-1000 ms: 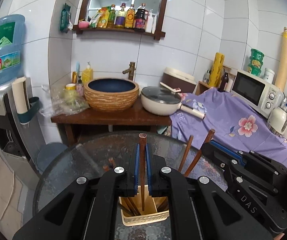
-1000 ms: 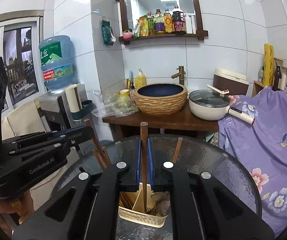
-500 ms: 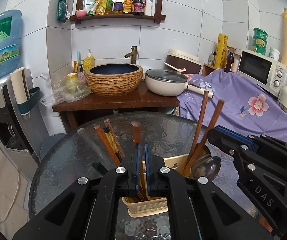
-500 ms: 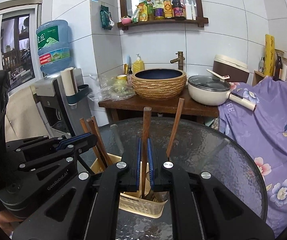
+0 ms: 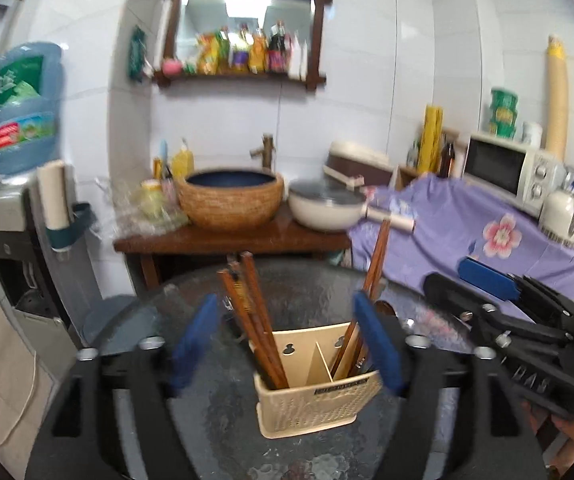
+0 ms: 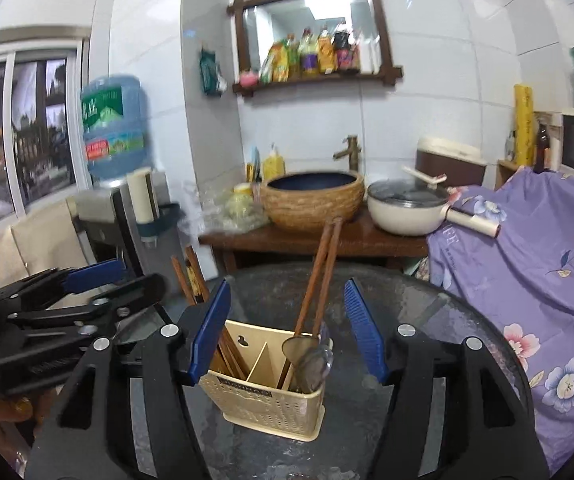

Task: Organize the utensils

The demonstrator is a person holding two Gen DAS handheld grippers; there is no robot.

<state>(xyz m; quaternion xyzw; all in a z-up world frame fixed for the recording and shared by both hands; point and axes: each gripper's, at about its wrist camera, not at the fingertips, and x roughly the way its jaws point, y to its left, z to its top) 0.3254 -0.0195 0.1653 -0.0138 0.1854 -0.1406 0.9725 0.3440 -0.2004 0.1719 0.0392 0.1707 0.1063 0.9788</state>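
Round glass surface [image 5: 215,420] carries a cream utensil caddy [image 5: 319,404]. Left compartment: chopsticks [image 5: 253,320]; right compartment: chopsticks [image 6: 319,276] and spoons [image 6: 307,364]. Left gripper [image 5: 285,344] and right gripper [image 6: 287,326] are opening, fingers empty. Risk: a finger clips leaning chopsticks, tipping the caddy.

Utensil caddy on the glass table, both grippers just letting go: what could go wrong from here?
1. The beige caddy looks light, and the chopsticks in its right compartment lean tall; a bump could tip it.
2. Both grippers' jaws are opening, pressing on nothing. The left gripper and right gripper straddle the caddy, so a finger might snag chopsticks on pulling back.
3. The grippers sit close together and might collide.
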